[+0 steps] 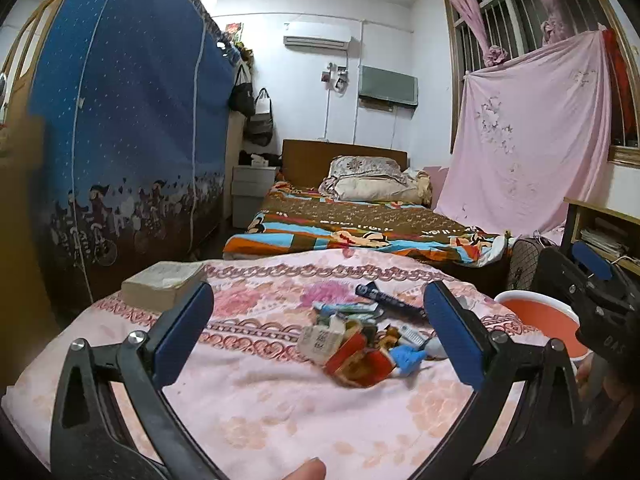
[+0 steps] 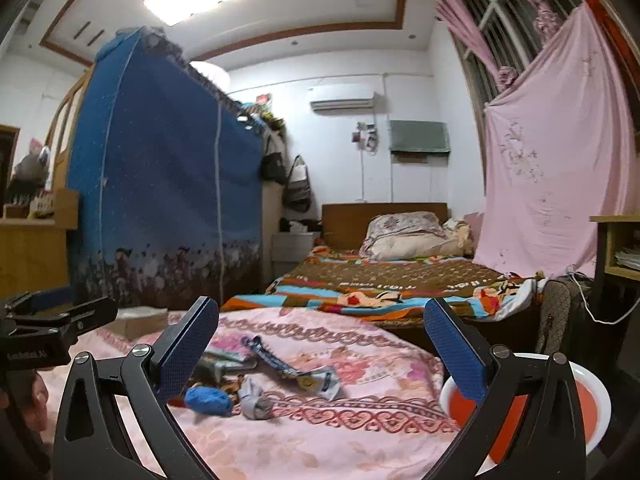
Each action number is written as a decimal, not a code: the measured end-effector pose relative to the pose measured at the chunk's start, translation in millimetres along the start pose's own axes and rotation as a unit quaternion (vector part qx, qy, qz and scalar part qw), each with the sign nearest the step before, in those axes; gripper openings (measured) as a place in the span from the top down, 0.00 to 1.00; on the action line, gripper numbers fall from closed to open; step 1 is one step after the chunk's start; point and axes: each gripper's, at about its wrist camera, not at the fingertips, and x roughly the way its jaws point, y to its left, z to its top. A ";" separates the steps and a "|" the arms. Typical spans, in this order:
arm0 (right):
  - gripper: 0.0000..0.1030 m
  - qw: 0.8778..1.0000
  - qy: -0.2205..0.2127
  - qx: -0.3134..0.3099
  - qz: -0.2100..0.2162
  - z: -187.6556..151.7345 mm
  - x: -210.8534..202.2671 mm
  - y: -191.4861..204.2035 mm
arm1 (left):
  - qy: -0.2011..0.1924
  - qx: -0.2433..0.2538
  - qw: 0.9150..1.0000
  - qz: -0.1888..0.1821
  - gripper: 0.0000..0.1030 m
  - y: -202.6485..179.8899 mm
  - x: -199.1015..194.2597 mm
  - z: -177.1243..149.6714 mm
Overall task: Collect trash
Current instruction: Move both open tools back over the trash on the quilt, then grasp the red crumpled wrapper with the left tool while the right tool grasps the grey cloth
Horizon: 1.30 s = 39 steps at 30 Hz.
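Left wrist view: task looks barely started. A loose pile of mixed wrappers and crumpled packets (image 1: 360, 344) sits on the pink floral-patterned cloth-covered table (image 1: 280, 420), none of it picked up as far as I can see. In the pile: a red-and-gold foil packet (image 1: 360, 364), a small crumpled blue scrap (image 1: 406, 358), and a long dark blue wrapper (image 1: 390, 300) at the far side. The round orange bin with a white rim (image 1: 540, 316) stands just beside the table on the right; what it contains can't be told. The left gripper (image 1: 318, 332) has its jaws spread fully wide, framing the pile without touching it, nothing held. A thick pale book (image 1: 164, 284) lies at the far left corner.

Right wrist view: same trash on the cloth, spread out: a blue crumpled ball (image 2: 208, 400), a grey twisted wad (image 2: 256, 400), a blue-and-white strip wrapper (image 2: 288, 364). The right gripper (image 2: 320, 352) is also wide open and empty, pads off everything. The orange bin (image 2: 592, 404) sits low right, partly behind the right finger; its visible inside looks bare. All collecting appears left to do.
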 end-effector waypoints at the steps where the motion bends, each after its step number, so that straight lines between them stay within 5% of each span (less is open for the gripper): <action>1: 0.00 1.000 0.004 -0.003 0.004 -0.9 1.1 2.6 | 0.001 -0.004 1.000 -0.001 0.11 2.3 -1.3 -1.0; 12: 0.00 0.995 0.092 -0.014 0.032 -12.6 29.5 12.6 | 0.063 0.001 0.998 -0.012 0.13 -3.2 18.1 -8.5; 15: 0.08 0.991 0.123 -0.009 0.042 -16.0 39.6 12.2 | 0.089 -0.006 0.996 -0.019 0.17 -0.9 25.7 -10.8; 23: 0.25 0.977 0.202 -0.011 0.062 -28.4 65.0 17.7 | 0.167 -0.027 0.984 -0.052 0.52 -1.0 48.0 -21.1; 32: 0.39 0.955 0.282 0.001 0.093 -44.1 89.4 19.4 | 0.225 -0.039 0.971 -0.076 0.77 -4.6 70.0 -27.5; 39: 0.56 0.937 0.331 -0.004 0.114 -54.5 103.3 25.4 | 0.241 -0.049 0.966 -0.080 0.86 -2.8 76.4 -30.3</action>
